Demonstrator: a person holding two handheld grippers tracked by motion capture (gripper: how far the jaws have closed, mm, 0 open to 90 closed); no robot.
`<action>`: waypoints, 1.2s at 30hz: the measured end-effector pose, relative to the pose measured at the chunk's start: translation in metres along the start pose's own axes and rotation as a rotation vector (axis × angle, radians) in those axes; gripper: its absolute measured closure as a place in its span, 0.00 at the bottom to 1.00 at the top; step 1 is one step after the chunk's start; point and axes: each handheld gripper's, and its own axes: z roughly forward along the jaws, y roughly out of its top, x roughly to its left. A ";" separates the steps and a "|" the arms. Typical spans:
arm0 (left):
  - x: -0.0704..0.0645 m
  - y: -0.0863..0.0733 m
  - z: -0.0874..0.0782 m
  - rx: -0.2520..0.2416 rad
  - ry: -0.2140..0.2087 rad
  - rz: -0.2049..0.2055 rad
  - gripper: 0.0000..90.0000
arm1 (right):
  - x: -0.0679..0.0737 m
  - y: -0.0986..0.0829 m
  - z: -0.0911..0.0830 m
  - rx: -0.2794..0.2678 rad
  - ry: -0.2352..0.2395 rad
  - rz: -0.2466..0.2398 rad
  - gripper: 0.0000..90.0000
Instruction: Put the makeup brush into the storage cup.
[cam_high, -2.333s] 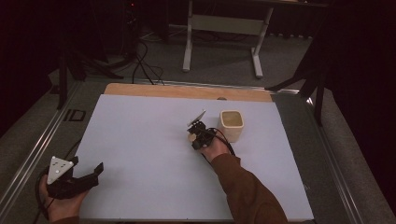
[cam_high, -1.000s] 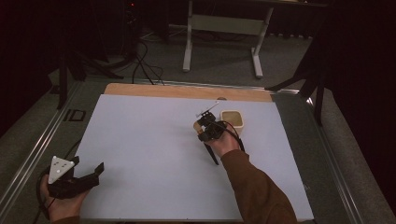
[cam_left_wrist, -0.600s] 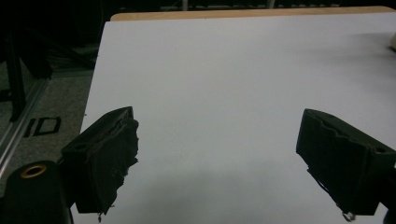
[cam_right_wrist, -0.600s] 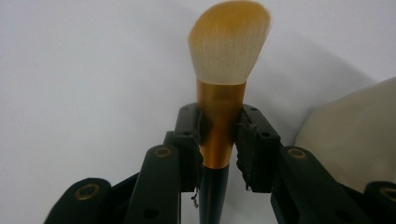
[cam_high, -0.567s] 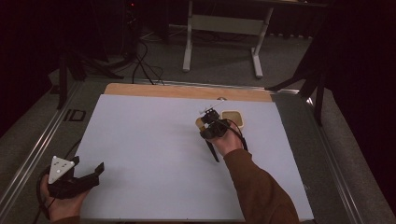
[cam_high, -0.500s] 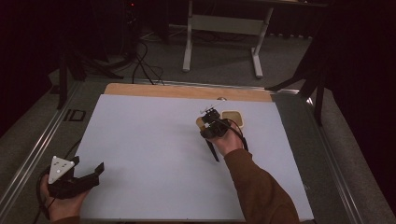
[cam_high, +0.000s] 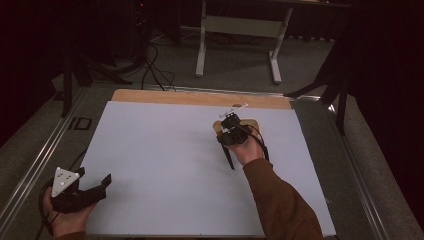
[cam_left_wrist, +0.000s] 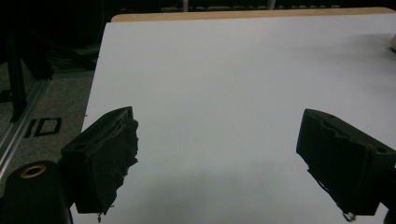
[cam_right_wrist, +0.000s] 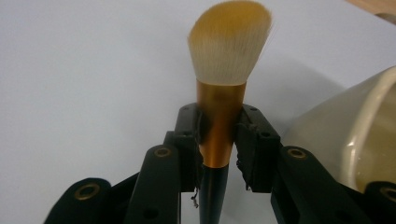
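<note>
Cup (cam_right_wrist: 355, 140) cut off at right edge; brush handle (cam_right_wrist: 212, 196) runs off bottom edge.

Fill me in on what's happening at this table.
A person works at a white-covered table with a gripper in each hand. The right gripper is shut on a makeup brush, clamping its gold ferrule with the bristles pointing away, right beside a cream-coloured cup near the table's far edge. The left gripper sits open and holds nothing at the near left corner, resting over bare table.
</note>
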 end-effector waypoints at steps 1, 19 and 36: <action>0.000 0.000 0.000 -0.001 0.001 -0.001 0.14 | -0.001 0.000 -0.002 -0.008 0.005 0.006 0.78; 0.000 0.000 0.001 -0.001 0.001 -0.002 0.14 | -0.012 0.000 -0.019 -0.104 0.016 0.050 0.78; 0.000 0.000 0.001 -0.001 0.001 -0.004 0.14 | -0.017 -0.001 -0.033 -0.198 0.030 0.043 0.78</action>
